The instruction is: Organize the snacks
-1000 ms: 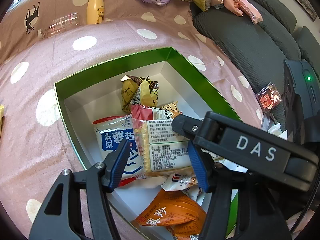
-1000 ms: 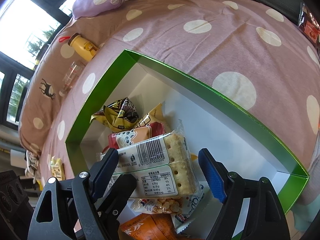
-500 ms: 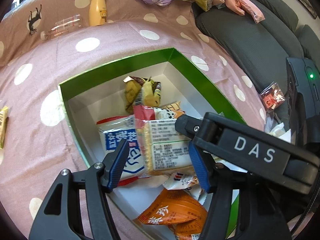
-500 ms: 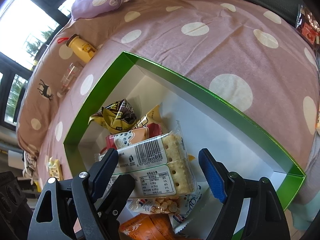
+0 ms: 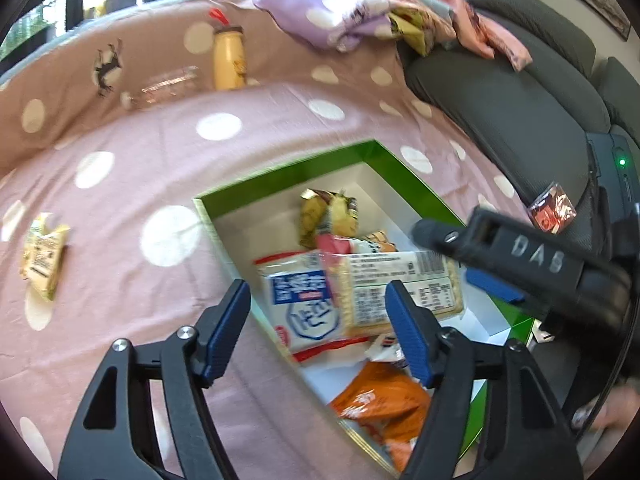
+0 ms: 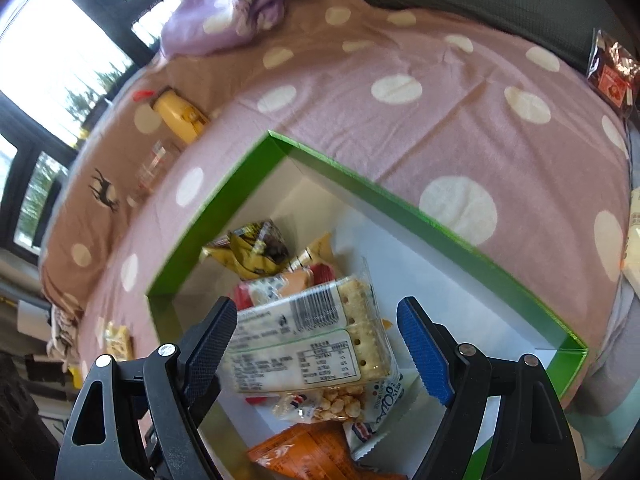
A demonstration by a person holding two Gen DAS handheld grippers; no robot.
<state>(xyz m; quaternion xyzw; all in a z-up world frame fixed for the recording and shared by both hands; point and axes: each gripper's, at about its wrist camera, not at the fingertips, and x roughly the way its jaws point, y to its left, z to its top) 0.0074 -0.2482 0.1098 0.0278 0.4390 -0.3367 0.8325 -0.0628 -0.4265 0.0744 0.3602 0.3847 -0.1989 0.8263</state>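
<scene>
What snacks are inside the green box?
In the green box: a cracker pack on top, a blue-and-white packet, an orange bag, yellow wrappers and a red packet. Whatever lies beneath them is covered.

A home living room: a dark grey sofa (image 5: 520,96), a polka-dot blanket (image 5: 160,152), and big windows (image 6: 52,64).

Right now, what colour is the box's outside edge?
Bright green on the box, white inside; the right wrist view shows it best.

One green box (image 5: 280,176), roughly seven snack packets (image 5: 400,288) inside, one yellow bottle (image 5: 229,60).
</scene>
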